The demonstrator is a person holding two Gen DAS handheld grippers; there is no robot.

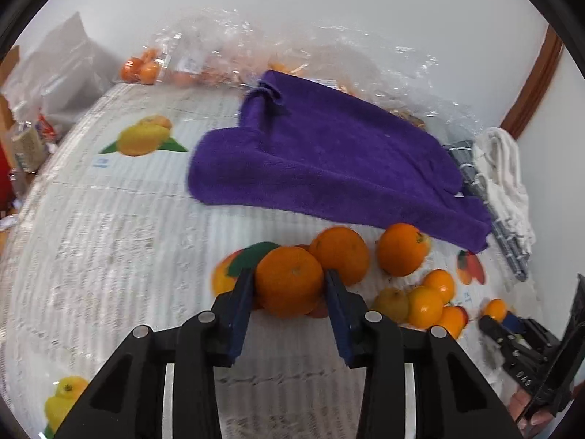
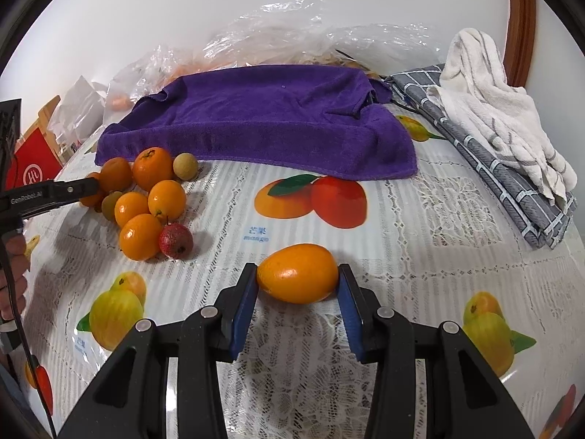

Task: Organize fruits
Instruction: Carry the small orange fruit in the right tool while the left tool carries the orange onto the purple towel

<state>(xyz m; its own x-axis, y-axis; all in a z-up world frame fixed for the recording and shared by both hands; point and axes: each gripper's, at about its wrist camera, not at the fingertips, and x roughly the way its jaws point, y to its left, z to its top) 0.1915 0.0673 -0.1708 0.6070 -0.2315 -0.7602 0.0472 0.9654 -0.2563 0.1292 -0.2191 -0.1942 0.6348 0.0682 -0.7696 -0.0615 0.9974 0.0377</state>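
In the left wrist view my left gripper (image 1: 289,285) is shut on a round orange (image 1: 289,274), its blue pads pressed to both sides. Two more oranges (image 1: 342,254) (image 1: 402,248) sit just behind it, and a cluster of small kumquats (image 1: 424,305) lies to the right. In the right wrist view my right gripper (image 2: 298,281) is shut on an oval kumquat (image 2: 298,272), low over the tablecloth and apart from the fruit pile (image 2: 146,205). That pile also holds a red fruit (image 2: 175,240) and a pale longan (image 2: 185,165). The left gripper's finger (image 2: 73,188) reaches into it from the left.
A purple towel (image 2: 256,120) lies across the back of the table. Folded grey checked cloth (image 2: 493,168) and a white towel (image 2: 493,98) sit at the right. Crumpled plastic bags (image 1: 226,47) with more oranges line the wall. The tablecloth (image 2: 420,241) carries printed fruit pictures.
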